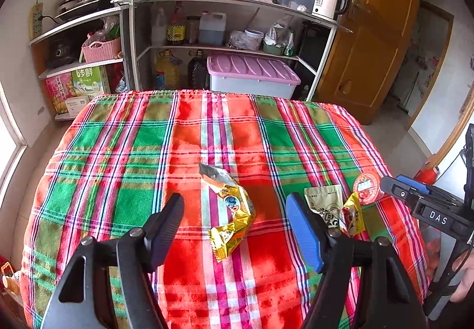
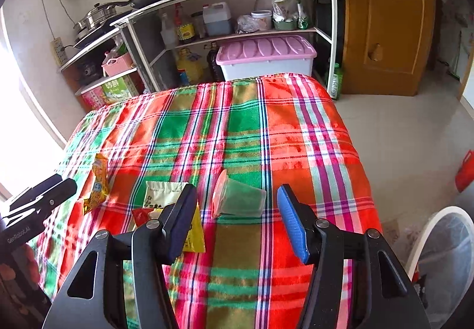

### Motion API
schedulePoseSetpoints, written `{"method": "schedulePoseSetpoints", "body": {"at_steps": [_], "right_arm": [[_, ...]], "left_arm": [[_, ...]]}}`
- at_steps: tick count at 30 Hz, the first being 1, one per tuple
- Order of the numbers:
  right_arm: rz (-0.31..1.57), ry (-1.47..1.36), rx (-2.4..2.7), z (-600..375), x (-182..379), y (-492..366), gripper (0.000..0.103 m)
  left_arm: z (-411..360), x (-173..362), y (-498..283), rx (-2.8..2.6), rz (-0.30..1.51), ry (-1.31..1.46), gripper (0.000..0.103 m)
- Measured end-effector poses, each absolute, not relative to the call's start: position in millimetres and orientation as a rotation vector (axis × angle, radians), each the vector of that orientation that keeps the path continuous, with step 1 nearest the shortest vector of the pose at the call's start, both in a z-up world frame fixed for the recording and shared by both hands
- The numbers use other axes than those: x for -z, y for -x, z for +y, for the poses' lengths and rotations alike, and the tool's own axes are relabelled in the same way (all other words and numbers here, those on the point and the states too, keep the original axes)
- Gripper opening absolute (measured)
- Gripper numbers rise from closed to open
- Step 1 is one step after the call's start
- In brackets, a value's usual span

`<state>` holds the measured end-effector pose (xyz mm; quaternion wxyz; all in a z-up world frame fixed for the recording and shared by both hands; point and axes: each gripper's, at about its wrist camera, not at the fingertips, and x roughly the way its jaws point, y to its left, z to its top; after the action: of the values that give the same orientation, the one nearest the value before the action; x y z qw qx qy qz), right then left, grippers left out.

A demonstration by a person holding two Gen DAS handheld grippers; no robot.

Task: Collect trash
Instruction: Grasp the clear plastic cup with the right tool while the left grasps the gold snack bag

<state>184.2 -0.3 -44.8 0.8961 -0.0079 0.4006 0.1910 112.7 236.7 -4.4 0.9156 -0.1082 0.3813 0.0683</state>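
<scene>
A crumpled gold snack wrapper (image 1: 232,210) lies on the plaid tablecloth (image 1: 133,151), between and just beyond the fingers of my open, empty left gripper (image 1: 235,228). A clear plastic cup with a red lid (image 2: 237,197) lies on its side between the fingers of my open, empty right gripper (image 2: 237,219). A pale green packet (image 2: 161,194) and a red-and-yellow wrapper (image 2: 192,235) lie by the right gripper's left finger. The cup's lid (image 1: 366,188), the pale packet (image 1: 324,204) and the right gripper (image 1: 420,200) show in the left wrist view. The gold wrapper (image 2: 97,184) shows at left in the right wrist view.
A white bin lined with a clear bag (image 2: 441,258) stands on the floor right of the table. Behind the table stand kitchen shelves (image 1: 225,0) with pans, bottles and a pink-lidded box (image 1: 251,74). A wooden door (image 1: 373,33) is at the back right.
</scene>
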Motion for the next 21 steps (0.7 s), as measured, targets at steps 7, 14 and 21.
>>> {"method": "schedulePoseSetpoints", "body": {"at_steps": [7,14,21], "right_arm": [[0.872,0.052,-0.381,10.5,62.9,-199.5,0.058],[0.919,0.069,-0.347,14.1,80.5,-206.9,0.058],[0.907,0.082,-0.348,15.6,82.6,-206.8,0.058]], "left_arm": [[237.6,21.8,-124.2,-0.150,0.820,0.208,0.073],[236.5,33.5,-129.5,-0.160,0.846,0.199,0.073],[236.1,36.0,-132.4,-0.147,0.843,0.196,0.063]]}}
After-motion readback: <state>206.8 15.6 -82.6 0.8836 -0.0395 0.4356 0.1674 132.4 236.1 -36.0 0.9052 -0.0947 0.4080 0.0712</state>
